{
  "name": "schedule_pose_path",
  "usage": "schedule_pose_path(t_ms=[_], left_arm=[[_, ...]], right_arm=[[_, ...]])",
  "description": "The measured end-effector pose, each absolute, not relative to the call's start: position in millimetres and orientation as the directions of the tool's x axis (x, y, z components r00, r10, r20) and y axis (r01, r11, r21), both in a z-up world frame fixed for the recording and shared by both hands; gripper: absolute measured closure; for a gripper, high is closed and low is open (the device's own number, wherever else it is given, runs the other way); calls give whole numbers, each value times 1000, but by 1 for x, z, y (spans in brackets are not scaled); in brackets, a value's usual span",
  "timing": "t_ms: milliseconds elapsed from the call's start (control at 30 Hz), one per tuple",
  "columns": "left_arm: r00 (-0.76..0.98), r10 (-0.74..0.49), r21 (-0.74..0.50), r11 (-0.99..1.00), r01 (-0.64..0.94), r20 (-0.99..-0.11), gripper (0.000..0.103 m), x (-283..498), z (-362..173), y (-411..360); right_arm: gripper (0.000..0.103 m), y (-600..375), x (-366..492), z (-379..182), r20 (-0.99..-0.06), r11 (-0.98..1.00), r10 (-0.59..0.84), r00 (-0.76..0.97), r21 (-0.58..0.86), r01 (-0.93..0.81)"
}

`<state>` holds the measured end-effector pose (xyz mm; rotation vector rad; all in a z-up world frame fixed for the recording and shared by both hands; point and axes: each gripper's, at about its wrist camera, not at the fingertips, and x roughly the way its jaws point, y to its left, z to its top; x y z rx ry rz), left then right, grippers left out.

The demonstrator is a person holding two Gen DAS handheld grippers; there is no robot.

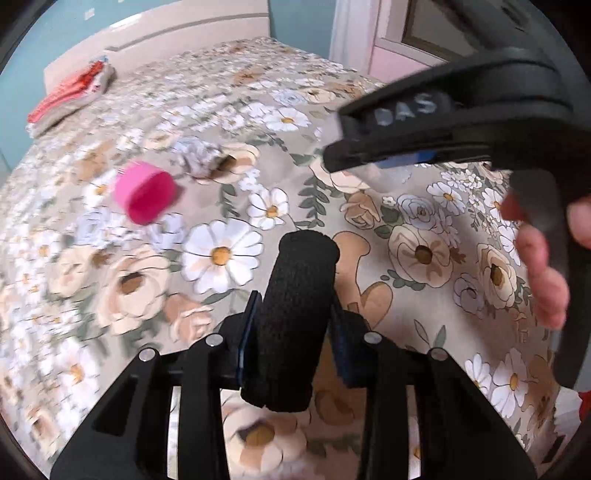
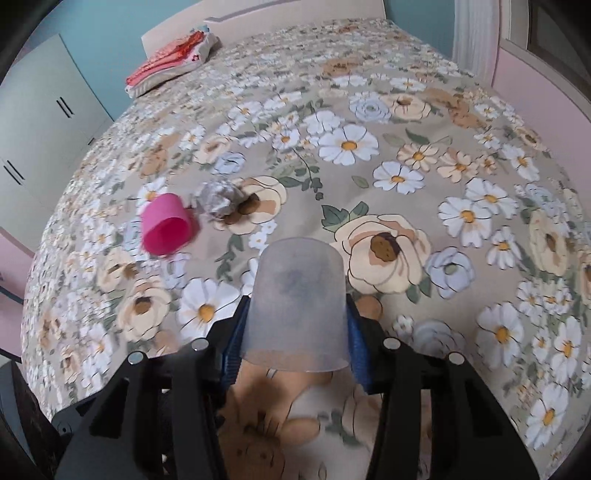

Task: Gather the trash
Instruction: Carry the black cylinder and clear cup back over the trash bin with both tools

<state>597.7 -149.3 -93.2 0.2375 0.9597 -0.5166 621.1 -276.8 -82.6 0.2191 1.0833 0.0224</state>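
A bed covered by a beige floral bedspread (image 2: 369, 110) fills both views, its daisies and cream roses running back to a pale headboard (image 2: 295, 11). At far left in the right wrist view stands a pale green wardrobe (image 2: 48, 107) with dark handles, against a teal wall (image 2: 103, 26). A folded stack of red and white cloth (image 2: 170, 62) lies at the head of the bed, just before the headboard. Nearer, on the left half of the spread, a pink cup (image 2: 168, 229) lies on its side, mouth toward the camera; just beside it to the right sits a crumpled ball of grey-white paper (image 2: 219, 201).

In the middle of the left wrist view, the left gripper (image 1: 291, 317) is clamped on a black foam cylinder (image 1: 295, 295), held clear of the spread. In the right wrist view, the right gripper (image 2: 295, 317) is pressed against both sides of a translucent frosted cup (image 2: 299, 302), which points bottom-away from the camera. Seen from the left camera, that gripper crosses the upper right corner, with a person's fingers (image 1: 543, 273) wrapped round its handle.

At far right, a white curtain (image 2: 472, 33) hangs beside a pink wall (image 2: 535, 96) and a window frame.
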Motion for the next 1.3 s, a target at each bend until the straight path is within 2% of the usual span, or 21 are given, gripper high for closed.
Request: schedule_pose_path(t_ms=[533, 833, 1300], left_arm=[[566, -168, 32, 945, 326, -807, 68, 485, 28, -103], [620, -142, 26, 967, 253, -771, 68, 403, 85, -71], [721, -97, 17, 989, 150, -686, 68, 276, 120, -15]], right_arm=[[53, -246, 487, 40, -820, 993, 105, 563, 117, -16], [53, -227, 401, 91, -780, 995, 101, 617, 74, -70], [53, -188, 256, 126, -696, 979, 151, 702, 9, -202]])
